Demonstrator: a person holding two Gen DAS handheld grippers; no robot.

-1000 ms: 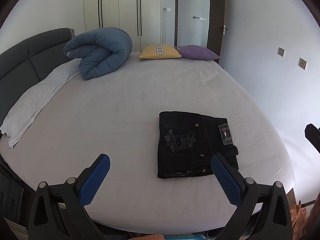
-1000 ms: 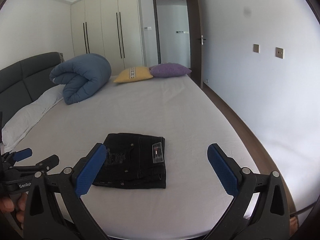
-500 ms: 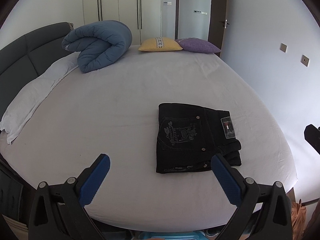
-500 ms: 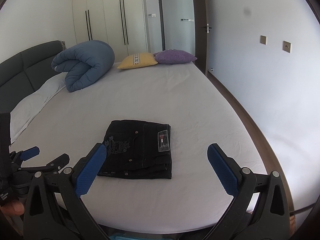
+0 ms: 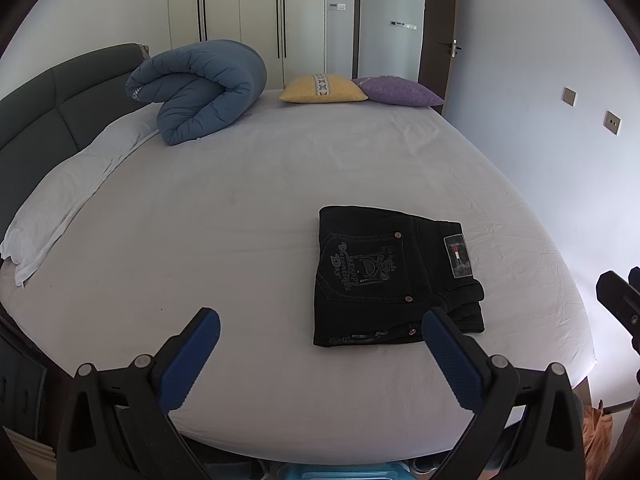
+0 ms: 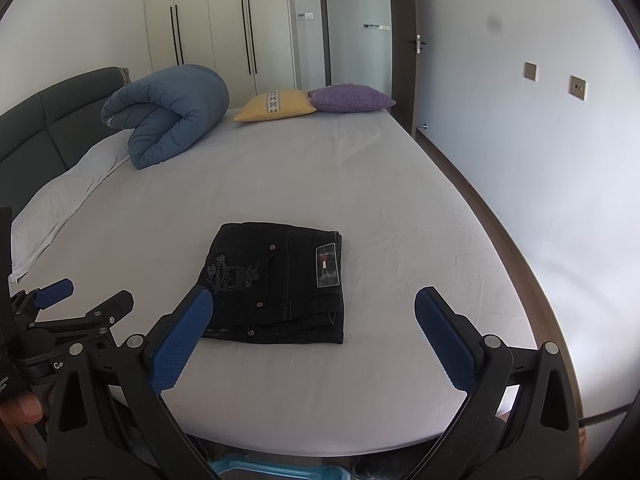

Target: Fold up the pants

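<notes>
**Premises: domestic bedroom**

A wide bed with white fitted sheet (image 5: 280, 184) and dark grey padded headboard (image 5: 52, 96) fills the room. On it lie a rolled blue quilted duvet (image 5: 204, 88), a yellow cushion (image 5: 322, 89), a purple cushion (image 5: 398, 92) and a long white pillow (image 5: 68, 196). Cream built-in wardrobe with black bar handles (image 5: 240, 12) lines the far wall beside an open dark wooden door (image 5: 438, 28).

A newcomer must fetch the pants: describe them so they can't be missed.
On the large bed with a pale sheet, look near the foot edge, away from the pillows. The folded black denim pants lie there alone, a dark rectangle with a stitched pocket and a small label.
</notes>
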